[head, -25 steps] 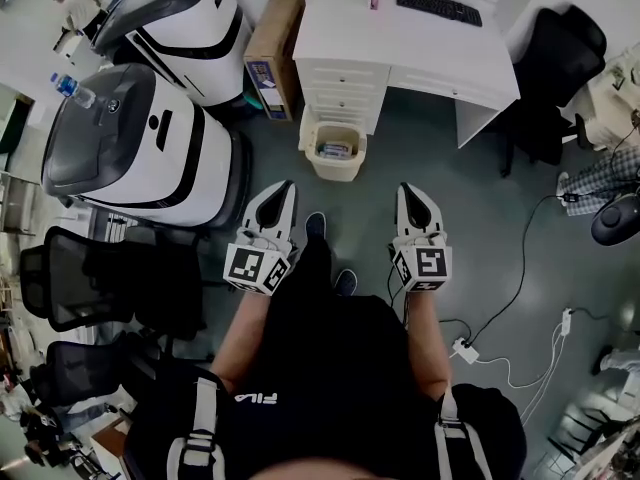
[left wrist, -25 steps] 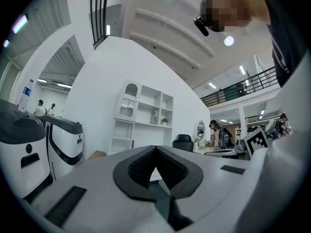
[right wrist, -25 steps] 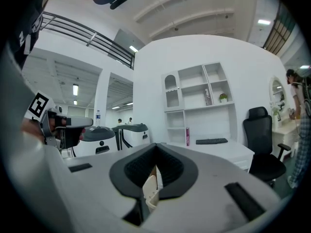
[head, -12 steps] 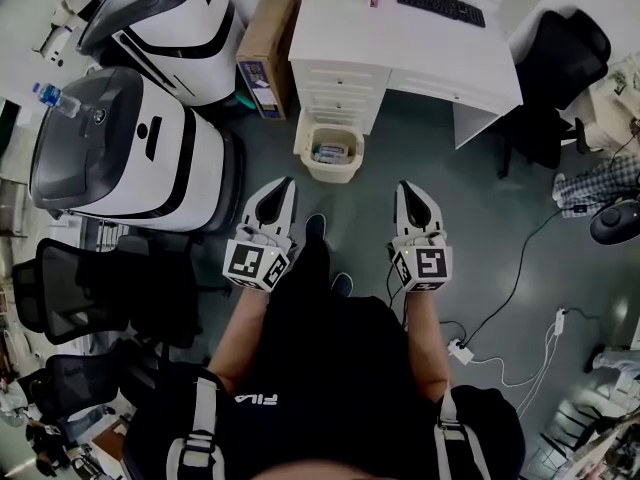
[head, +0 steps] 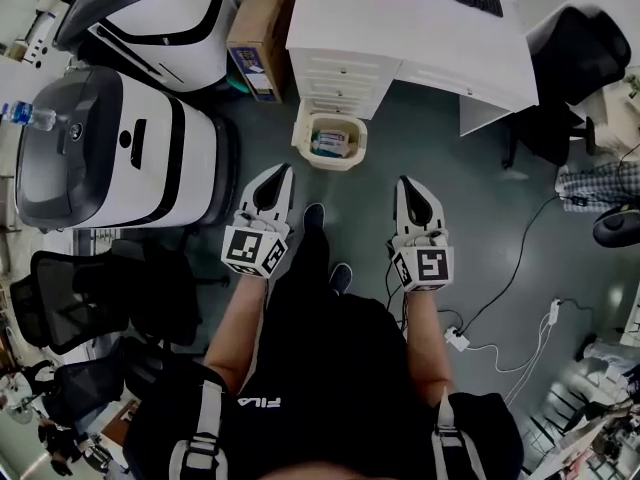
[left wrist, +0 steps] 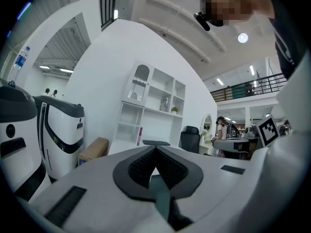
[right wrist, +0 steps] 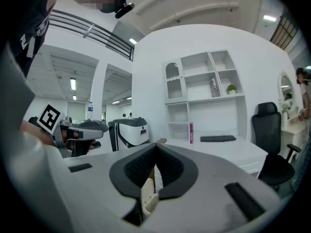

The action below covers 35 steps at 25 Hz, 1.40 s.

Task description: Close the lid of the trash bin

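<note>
The open trash bin (head: 330,164) lies ahead of both grippers; the left gripper (head: 278,175) is nearer to it (right gripper (head: 409,186) further aside); both are closed, empty.

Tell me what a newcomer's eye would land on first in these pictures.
In the head view, the left gripper and right gripper sit mid-frame, both shut and empty, pointing ahead. Just beyond them an open beige trash bin with items inside stands on the floor against the white desk drawers. Two bulky white-and-black machines fill the left side.
</note>
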### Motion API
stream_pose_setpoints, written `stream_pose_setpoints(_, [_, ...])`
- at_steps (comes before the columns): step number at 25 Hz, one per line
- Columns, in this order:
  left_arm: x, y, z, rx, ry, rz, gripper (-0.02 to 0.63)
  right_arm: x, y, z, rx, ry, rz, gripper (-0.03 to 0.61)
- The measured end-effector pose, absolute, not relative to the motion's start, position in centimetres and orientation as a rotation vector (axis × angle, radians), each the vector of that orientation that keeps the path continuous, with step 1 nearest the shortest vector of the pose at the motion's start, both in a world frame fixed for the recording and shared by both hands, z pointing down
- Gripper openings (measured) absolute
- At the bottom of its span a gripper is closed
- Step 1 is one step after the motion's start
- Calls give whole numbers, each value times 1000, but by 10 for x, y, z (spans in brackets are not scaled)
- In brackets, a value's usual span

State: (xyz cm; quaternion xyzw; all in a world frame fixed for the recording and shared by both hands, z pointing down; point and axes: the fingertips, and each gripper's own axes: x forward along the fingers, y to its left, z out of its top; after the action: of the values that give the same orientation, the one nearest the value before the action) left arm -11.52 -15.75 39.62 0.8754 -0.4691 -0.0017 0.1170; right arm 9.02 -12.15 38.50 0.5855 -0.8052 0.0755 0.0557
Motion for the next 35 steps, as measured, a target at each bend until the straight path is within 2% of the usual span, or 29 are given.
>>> stream_pose_setpoints(19, [-123, -297, 561, 2464, -1339, 173, 5, 78, -208, 510, 1782, -2375, 424, 6])
stream_pose_setpoints(20, [-123, -302, 572, 2452, -1332, 182, 13, 77, -210, 518, 1788, -2369, 436, 5])
stream_pose_setpoints(23, [-121, -315, 606, 2431, -1307, 216, 102, 79, -212, 540, 1827, -2349, 467, 5])
stream_pose_setpoints(25, [-123, -319, 632, 2413, -1303, 255, 129, 77, -213, 557, 1837, -2334, 493, 6])
stream_pose_setpoints(29, [-131, -333, 690, 2350, -1299, 336, 228, 70, -221, 586, 1842, -2323, 500, 5])
stream_pose_setpoints(31, [-134, -340, 716, 2332, -1286, 376, 249, 66, -227, 598, 1831, -2324, 502, 6])
stream_pose_setpoints(35, [-139, -355, 754, 2329, -1282, 428, 250, 57, -235, 620, 1814, -2338, 509, 5])
